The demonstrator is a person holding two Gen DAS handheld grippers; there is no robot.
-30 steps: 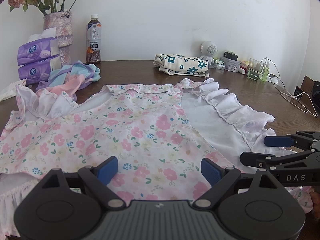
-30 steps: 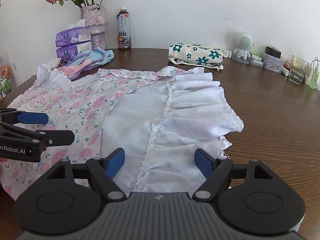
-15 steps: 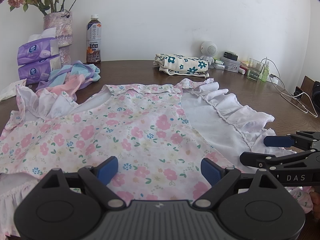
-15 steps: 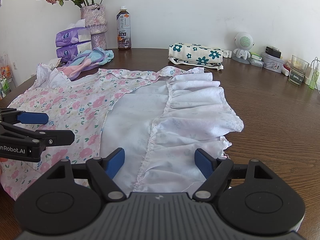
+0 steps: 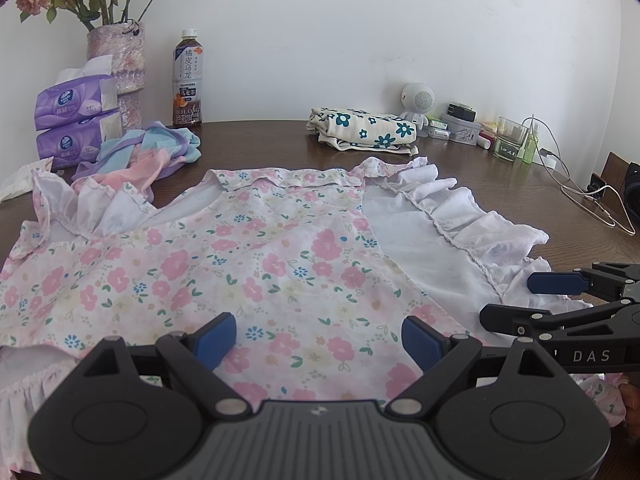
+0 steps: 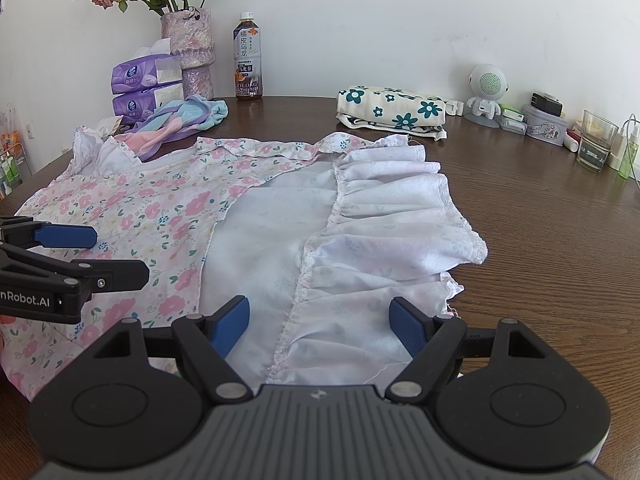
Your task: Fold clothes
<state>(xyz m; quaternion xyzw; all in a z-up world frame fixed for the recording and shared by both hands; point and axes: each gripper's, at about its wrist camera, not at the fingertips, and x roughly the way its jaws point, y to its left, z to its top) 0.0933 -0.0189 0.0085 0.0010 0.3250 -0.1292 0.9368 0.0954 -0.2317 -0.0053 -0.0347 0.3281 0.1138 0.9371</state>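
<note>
Left claw [image 5: 318, 336] and right claw [image 6: 320, 322] both stand spread wide, gripping nothing, poised over the near hem of the floral dress [image 5: 248, 264], which lies flat on the table [image 6: 560, 240] with its right side turned over, pale lining up. Risk: a pinch catching only the top layer would drag the fold askew; the loose ruffle [image 6: 400, 216] could bunch. Farther back, a drinking glass [image 6: 596, 144] appears empty; the bottle [image 6: 248, 60] holds dark tea; the vase [image 6: 192, 44] holds flowers.

Left gripper [image 5: 318, 336] and right gripper [image 6: 320, 322] both spread wide.
</note>
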